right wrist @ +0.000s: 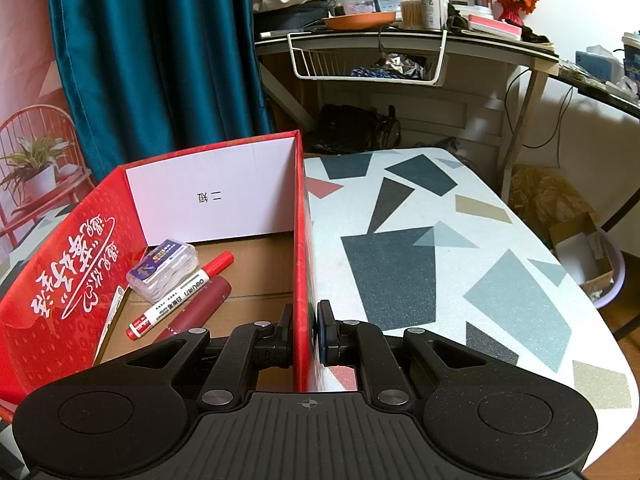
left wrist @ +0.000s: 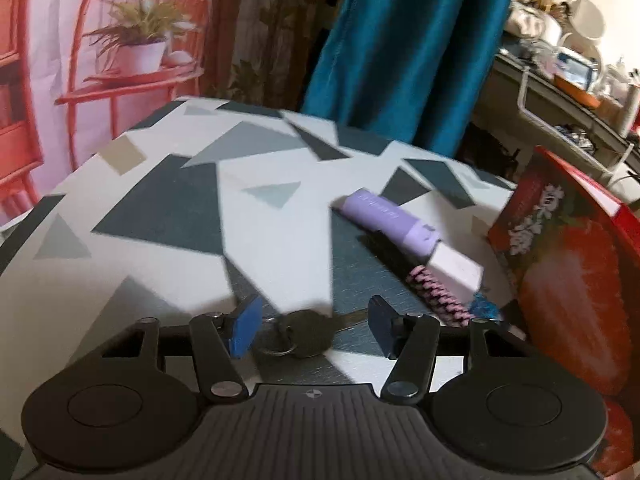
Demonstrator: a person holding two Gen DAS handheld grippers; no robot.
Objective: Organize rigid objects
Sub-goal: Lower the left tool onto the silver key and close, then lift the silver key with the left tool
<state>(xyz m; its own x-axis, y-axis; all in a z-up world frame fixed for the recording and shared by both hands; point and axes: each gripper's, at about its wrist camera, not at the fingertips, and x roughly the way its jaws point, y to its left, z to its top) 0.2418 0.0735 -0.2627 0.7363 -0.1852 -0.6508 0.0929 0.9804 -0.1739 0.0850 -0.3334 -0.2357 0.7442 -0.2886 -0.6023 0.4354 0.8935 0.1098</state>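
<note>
- Holding the red box (right wrist: pixel 298 240) by its right wall with my right hand-held gripper (right wrist: pixel 306 330): jaws pinched narrow, one pad inside the wall, one outside.
- Box sits on the patterned surface (right wrist: pixel 460 280), open top, at 9 to 12 o'clock of the right wrist view.
- Inside the box, around 9 o'clock: clear plastic case (right wrist: pixel 162 266) at the back, red-capped white marker (right wrist: pixel 180 292) lying diagonally just beside it, dark red tube (right wrist: pixel 200 304) touching the marker's near side. A flat white strip (right wrist: pixel 112 308) leans along the left wall; can't tell what it is.
- Left hand-held gripper (left wrist: pixel 312 330) is low over the surface (left wrist: pixel 160 208), jaws about half open, blue pads either side of a dark key on a ring (left wrist: pixel 304 336). Pads don't touch the key from what I see; nothing gripped.
- Left view is motion-blurred.
- Purple and white stick-shaped item (left wrist: pixel 400 224) lies on the surface at about 1 o'clock from the left jaws, tilted, its white end towards the box.
- Pink and black braided cord (left wrist: pixel 436 296) lies just under that white end, running towards 3 o'clock, with a blue bit at its far end.
- Red box's strawberry-printed outer side (left wrist: pixel 568 264) fills the 3 o'clock edge of the left view, close beside the cord.
</note>
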